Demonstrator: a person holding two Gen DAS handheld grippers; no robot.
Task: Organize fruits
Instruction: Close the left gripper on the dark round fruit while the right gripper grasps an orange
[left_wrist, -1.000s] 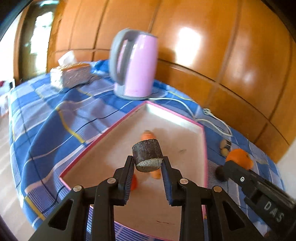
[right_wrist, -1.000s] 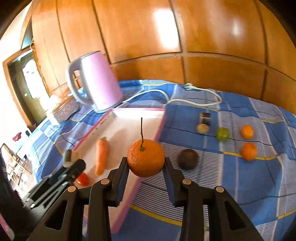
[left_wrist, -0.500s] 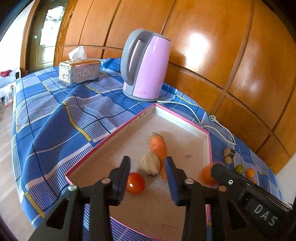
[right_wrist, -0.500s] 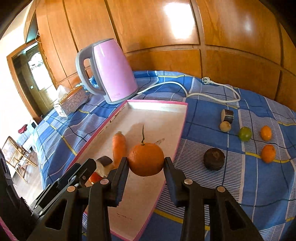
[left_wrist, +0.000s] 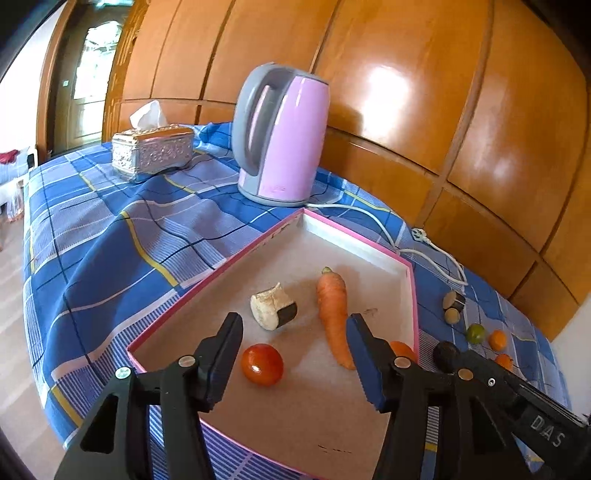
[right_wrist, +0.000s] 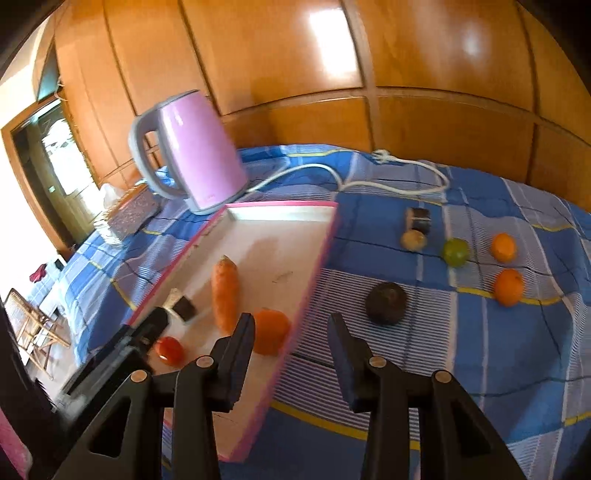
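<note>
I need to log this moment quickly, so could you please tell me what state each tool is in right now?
Left tool: open, holding nothing; its jaws have just been opening.
Right tool: open, holding nothing.

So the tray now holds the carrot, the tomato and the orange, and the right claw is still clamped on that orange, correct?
Not quite. The right claw is open and empty; the orange lies in the tray, beside the carrot, near the tomato. The right wrist view shows it clear of the pads. The rest is right.
</note>
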